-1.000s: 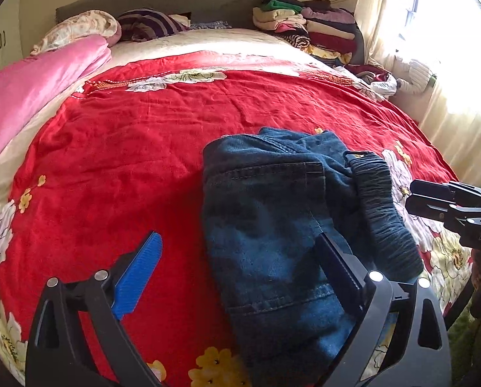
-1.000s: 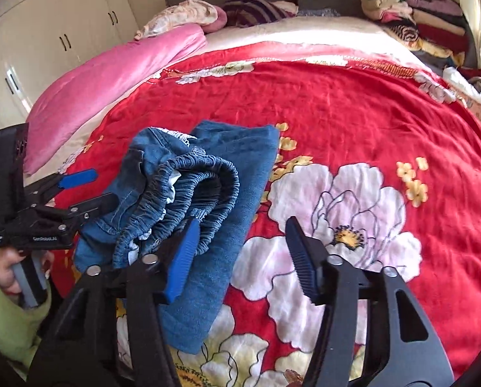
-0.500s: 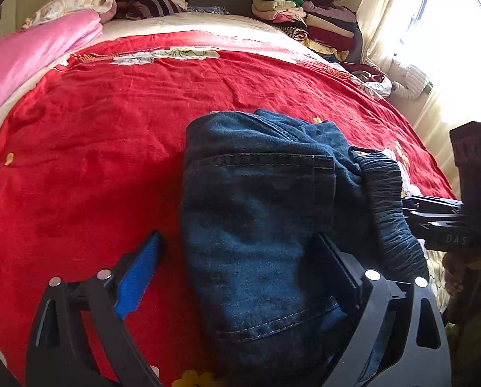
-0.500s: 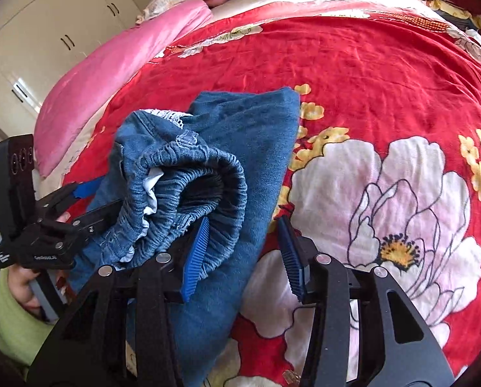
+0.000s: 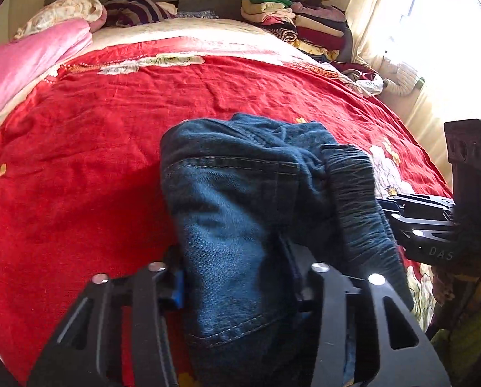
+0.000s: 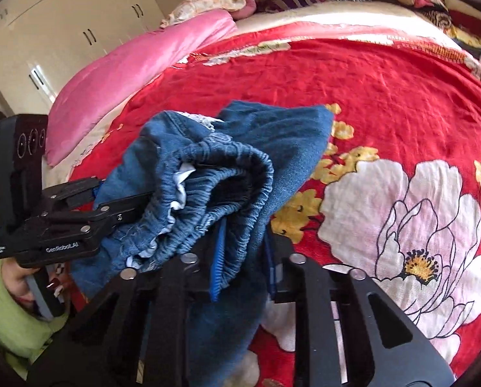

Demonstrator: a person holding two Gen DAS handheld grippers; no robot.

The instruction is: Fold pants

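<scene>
Pants [image 5: 240, 213], folded into a denim bundle on the red bedspread [image 5: 79, 161], are now pinched at both ends: the left gripper [image 5: 237, 283] and right gripper [image 6: 243, 258], wide apart a second ago, have clenched their fingers on the cloth, likely to lift the bundle. The left gripper's body reads "GenRobot.AI"; the right's shows "DAS".
</scene>
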